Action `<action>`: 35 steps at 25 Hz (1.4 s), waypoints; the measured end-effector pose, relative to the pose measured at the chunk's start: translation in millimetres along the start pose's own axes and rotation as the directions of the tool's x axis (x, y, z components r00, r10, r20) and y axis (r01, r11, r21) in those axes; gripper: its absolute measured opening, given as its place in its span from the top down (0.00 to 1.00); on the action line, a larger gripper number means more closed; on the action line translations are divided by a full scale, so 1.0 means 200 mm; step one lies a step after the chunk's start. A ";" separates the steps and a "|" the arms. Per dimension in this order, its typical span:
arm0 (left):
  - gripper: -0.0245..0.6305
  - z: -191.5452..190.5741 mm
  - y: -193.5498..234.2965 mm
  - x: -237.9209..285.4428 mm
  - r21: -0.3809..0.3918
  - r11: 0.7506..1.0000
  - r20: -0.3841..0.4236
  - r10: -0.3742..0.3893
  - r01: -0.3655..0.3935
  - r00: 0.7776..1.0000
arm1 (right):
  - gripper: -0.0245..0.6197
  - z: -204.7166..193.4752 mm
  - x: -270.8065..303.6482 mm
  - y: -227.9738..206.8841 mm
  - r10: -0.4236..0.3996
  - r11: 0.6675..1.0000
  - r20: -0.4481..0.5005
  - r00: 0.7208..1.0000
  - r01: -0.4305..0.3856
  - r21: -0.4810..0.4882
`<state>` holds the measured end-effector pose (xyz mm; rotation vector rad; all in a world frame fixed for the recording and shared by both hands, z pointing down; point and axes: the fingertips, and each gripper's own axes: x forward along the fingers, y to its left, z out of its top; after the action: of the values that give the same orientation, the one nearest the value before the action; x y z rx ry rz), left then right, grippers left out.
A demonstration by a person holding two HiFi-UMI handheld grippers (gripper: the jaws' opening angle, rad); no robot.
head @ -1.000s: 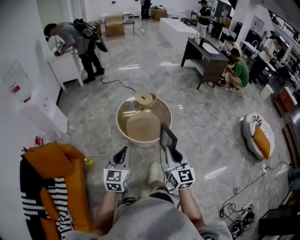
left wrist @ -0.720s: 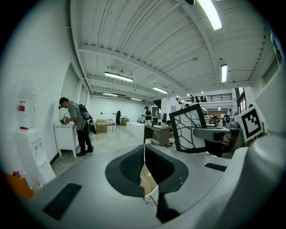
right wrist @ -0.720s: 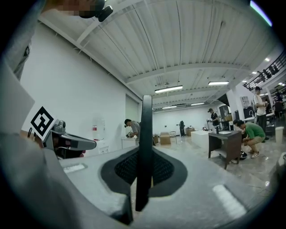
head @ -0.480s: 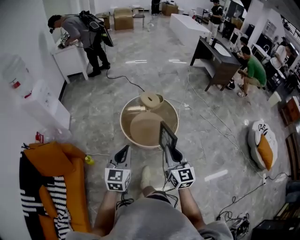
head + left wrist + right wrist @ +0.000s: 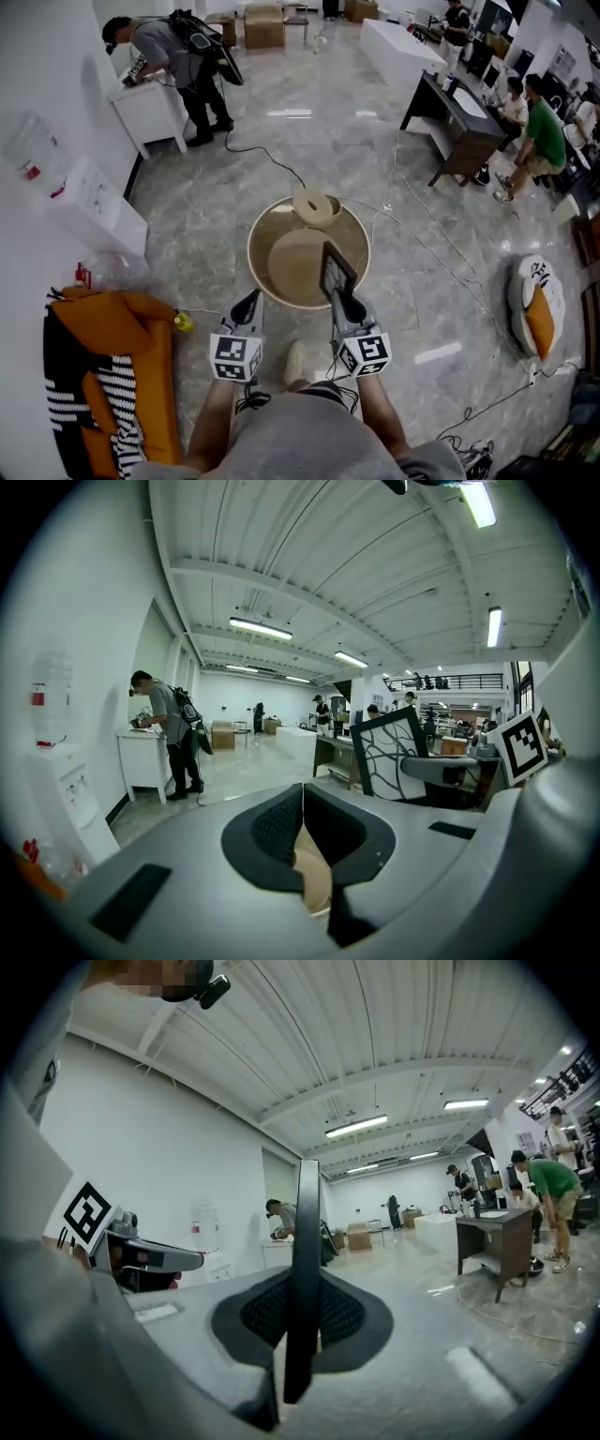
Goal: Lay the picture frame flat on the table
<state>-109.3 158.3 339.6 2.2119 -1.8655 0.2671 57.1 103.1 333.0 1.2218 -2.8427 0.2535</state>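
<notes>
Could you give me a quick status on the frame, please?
Left tool shut, empty. Right tool shut on picture frame, upright, by near rim of round table. Small round wooden piece on far side.

Head view looks down; gripper views look level across floor.

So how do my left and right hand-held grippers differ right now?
The right hand-held gripper is shut on the picture frame, which stands upright on edge; the left hand-held gripper is shut on nothing. In the head view the right one's tip overlaps the rim of the round table; the left one's tip sits just outside it. Both point toward the table.
</notes>
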 end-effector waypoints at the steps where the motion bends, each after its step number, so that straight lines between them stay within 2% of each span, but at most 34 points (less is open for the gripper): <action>1: 0.93 0.01 0.01 0.04 0.001 1.000 -0.003 -0.001 0.001 1.000 | 0.91 0.00 0.04 -0.02 0.001 1.000 -0.001 1.000 -0.001 0.004; 11: 0.94 0.04 0.08 0.31 0.004 0.999 -0.050 -0.035 0.035 0.998 | 0.91 -0.03 0.27 -0.21 -0.016 0.999 -0.022 1.000 0.016 0.042; 21: 0.94 0.05 0.15 0.51 -0.016 1.000 -0.049 -0.007 0.007 0.999 | 0.91 -0.06 0.39 -0.35 -0.020 0.999 -0.053 0.998 0.022 0.039; 28: 0.94 0.00 0.19 0.61 -0.029 0.999 -0.084 -0.027 0.025 0.996 | 0.91 -0.13 0.44 -0.41 -0.038 0.997 -0.086 0.996 0.044 0.060; 35: 0.94 -0.13 0.26 0.80 -0.040 0.998 -0.147 -0.063 0.058 0.987 | 0.91 -0.30 0.55 -0.46 -0.045 0.995 -0.154 0.987 0.057 0.078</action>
<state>-133.3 6.9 414.4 2.1578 -1.7098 0.3728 46.0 -28.8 416.0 1.2297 -2.6917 0.4456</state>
